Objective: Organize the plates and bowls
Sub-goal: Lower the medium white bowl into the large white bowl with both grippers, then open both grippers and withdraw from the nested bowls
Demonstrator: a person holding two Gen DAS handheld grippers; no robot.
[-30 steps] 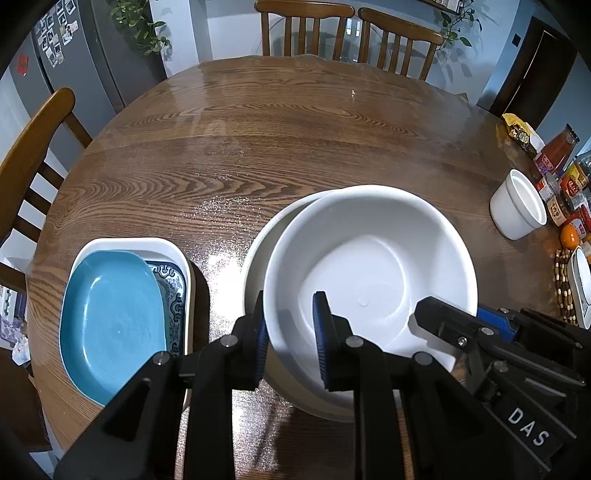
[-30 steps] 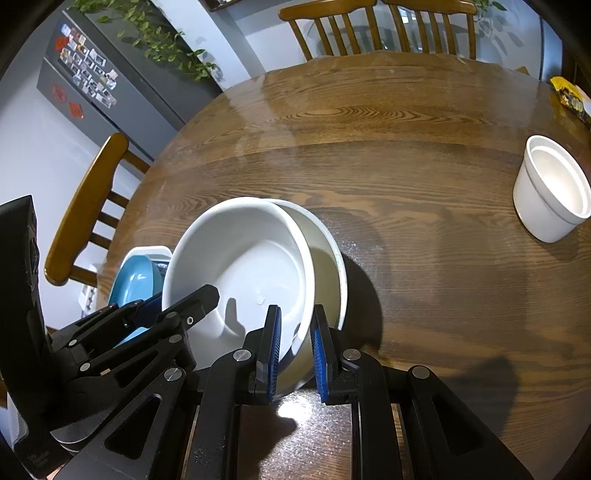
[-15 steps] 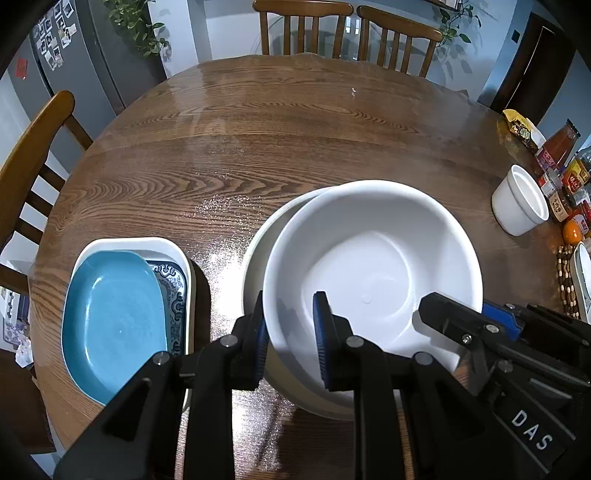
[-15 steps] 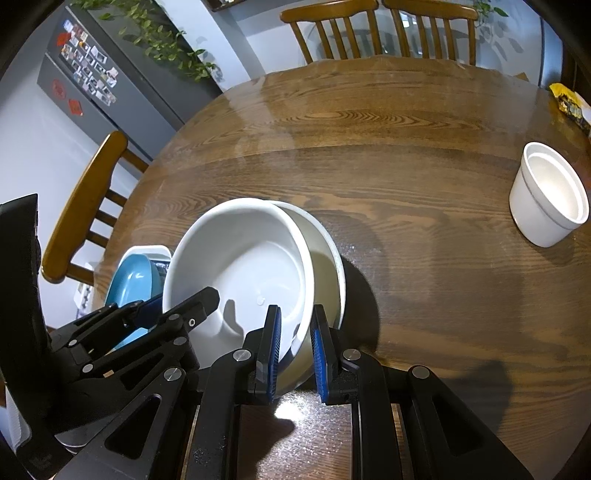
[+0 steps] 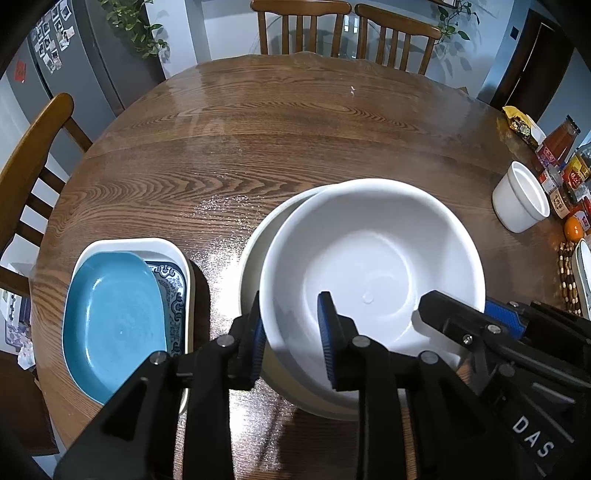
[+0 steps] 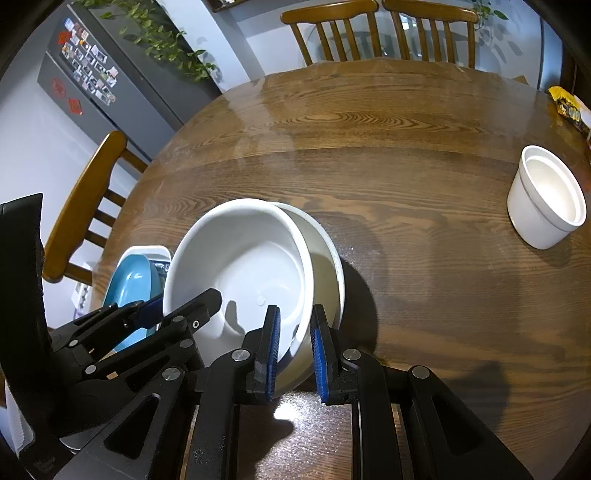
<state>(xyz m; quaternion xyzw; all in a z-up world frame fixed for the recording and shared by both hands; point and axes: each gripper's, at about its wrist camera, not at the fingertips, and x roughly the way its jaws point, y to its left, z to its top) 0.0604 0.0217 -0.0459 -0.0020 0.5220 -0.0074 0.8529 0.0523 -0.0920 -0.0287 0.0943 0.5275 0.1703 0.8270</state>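
White bowl (image 5: pixel 373 280) nests in cream bowl (image 6: pixel 325 266) at tabletop (image 5: pixel 258 155) near edge, stacked. Your left gripper (image 5: pixel 291 336) jaws opening around its rim; right gripper (image 6: pixel 293 350) clamps rim, steadying.

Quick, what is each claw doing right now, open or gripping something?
Left claw: opening, white bowl's rim between its pads, inner pad now clear.
Right claw: shut on that bowl's rim.

Wooden chairs (image 5: pixel 303 26) ring a glossy round table (image 5: pixel 277 147); a magnet-covered grey fridge (image 6: pixel 96 96) and trailing plant (image 6: pixel 166 40) stand against pale walls.
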